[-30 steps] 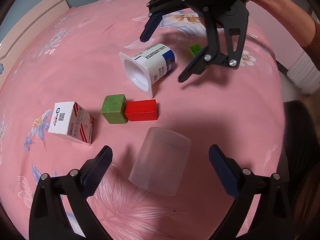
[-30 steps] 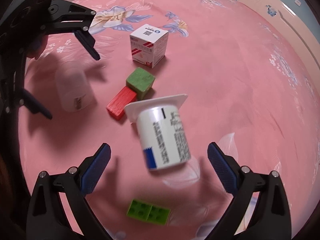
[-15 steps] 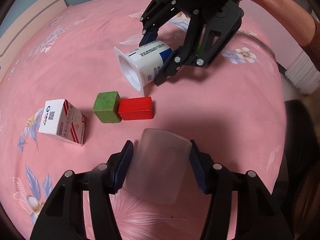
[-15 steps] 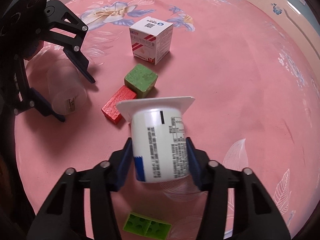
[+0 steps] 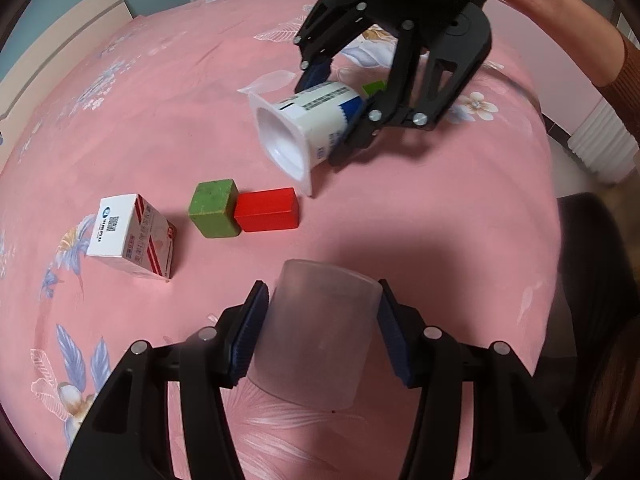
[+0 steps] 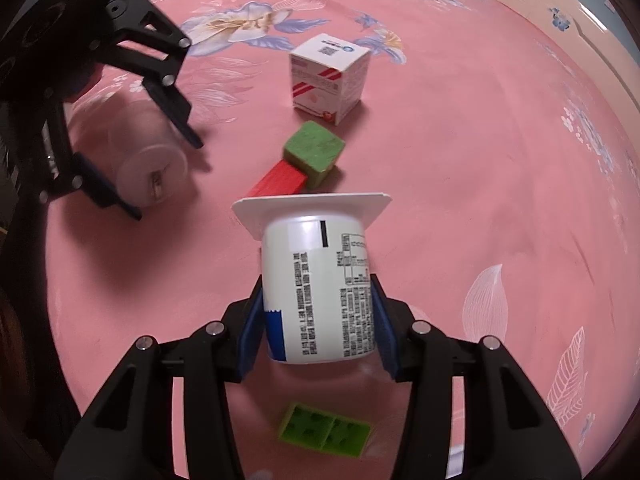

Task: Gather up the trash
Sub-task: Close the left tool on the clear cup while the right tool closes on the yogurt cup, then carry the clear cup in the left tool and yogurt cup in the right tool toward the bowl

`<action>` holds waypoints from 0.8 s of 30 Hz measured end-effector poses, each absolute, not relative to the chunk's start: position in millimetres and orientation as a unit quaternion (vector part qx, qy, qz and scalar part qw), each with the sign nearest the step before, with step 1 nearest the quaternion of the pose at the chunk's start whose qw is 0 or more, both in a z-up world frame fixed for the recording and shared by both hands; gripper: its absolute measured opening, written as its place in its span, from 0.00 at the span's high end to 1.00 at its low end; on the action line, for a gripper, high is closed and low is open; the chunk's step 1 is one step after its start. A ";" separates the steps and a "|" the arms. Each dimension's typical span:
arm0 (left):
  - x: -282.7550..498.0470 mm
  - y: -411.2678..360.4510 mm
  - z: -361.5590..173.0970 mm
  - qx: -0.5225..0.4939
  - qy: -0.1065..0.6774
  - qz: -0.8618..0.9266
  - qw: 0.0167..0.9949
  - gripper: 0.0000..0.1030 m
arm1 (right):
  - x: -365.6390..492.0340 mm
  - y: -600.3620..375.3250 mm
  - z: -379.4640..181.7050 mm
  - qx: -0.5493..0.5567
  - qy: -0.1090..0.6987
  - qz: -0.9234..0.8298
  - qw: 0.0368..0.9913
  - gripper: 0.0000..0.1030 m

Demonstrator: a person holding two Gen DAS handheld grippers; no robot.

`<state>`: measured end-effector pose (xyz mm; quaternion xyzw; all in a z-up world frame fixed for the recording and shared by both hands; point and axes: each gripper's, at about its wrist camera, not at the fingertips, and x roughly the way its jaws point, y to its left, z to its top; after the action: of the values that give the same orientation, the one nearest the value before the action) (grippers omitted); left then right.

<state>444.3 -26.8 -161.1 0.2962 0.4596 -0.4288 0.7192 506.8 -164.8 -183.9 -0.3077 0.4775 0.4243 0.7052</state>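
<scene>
A translucent plastic cup [image 5: 316, 336] lies on its side on the pink flowered tablecloth, and my left gripper [image 5: 320, 332] is shut on it, blue pads pressing both sides. In the right wrist view the same cup [image 6: 140, 160] sits at the left inside the left gripper [image 6: 132, 160]. A white yogurt cup [image 6: 318, 292] with a printed label and a square rim is held by my right gripper [image 6: 318, 320], mouth pointing away. From the left wrist view the yogurt cup [image 5: 304, 132] is tilted and lifted off the cloth within the right gripper [image 5: 332, 108].
A small white and red carton [image 5: 130, 236], a green cube [image 5: 214, 208] and a red block [image 5: 268, 214] sit mid-table. A green studded brick [image 6: 324, 430] lies below the yogurt cup, and a clear foil lid [image 5: 268, 82] rests behind it. A person's sleeve [image 5: 624, 80] shows at right.
Both grippers closed from wide open onto their cups. The right gripper then raised and tilted the yogurt cup off the cloth.
</scene>
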 end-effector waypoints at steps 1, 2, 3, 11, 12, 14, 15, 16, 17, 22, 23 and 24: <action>442.1 -26.3 -159.6 0.297 0.459 -0.429 0.720 0.45 | 504.1 -165.5 -180.7 -0.308 0.474 0.425 0.707 0.53; 439.4 -26.0 -156.5 0.297 0.457 -0.428 0.721 0.45 | 499.7 -166.6 -175.5 -0.308 0.469 0.425 0.710 0.53; 436.9 -26.0 -152.8 0.297 0.454 -0.428 0.722 0.45 | 495.3 -167.2 -170.1 -0.310 0.465 0.425 0.712 0.53; 418.4 -26.7 -124.6 0.306 0.437 -0.424 0.732 0.45 | 440.5 -170.1 -131.8 -0.333 0.429 0.442 0.714 0.53; 413.3 -27.1 -122.2 0.307 0.436 -0.424 0.732 0.45 | 432.5 -170.1 -126.5 -0.337 0.425 0.443 0.713 0.53; 404.4 -26.6 -114.5 0.309 0.430 -0.427 0.733 0.45 | 418.3 -172.4 -116.9 -0.340 0.420 0.445 0.714 0.53; 399.0 -26.5 -110.2 0.309 0.428 -0.427 0.734 0.45 | 408.9 -174.1 -112.5 -0.343 0.417 0.447 0.713 0.53; 395.6 -26.5 -108.2 0.310 0.427 -0.428 0.734 0.45 | 403.8 -173.3 -109.2 -0.346 0.414 0.448 0.713 0.53; 390.5 -26.3 -105.1 0.312 0.425 -0.427 0.735 0.45 | 395.9 -173.7 -105.0 -0.348 0.413 0.449 0.711 0.53; 368.5 -26.8 -93.7 0.316 0.420 -0.430 0.733 0.45 | 361.3 -174.8 -91.3 -0.360 0.407 0.454 0.706 0.53; 364.3 -26.9 -92.8 0.319 0.419 -0.431 0.733 0.45 | 354.6 -174.8 -89.5 -0.362 0.408 0.453 0.705 0.53; 361.3 -27.5 -91.6 0.322 0.418 -0.431 0.732 0.45 | 348.2 -174.6 -88.1 -0.364 0.409 0.454 0.703 0.53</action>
<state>361.3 -27.5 -91.6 0.3221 0.4180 -0.4309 0.7320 348.2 -174.6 -88.1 -0.3640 0.4089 0.4543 0.7028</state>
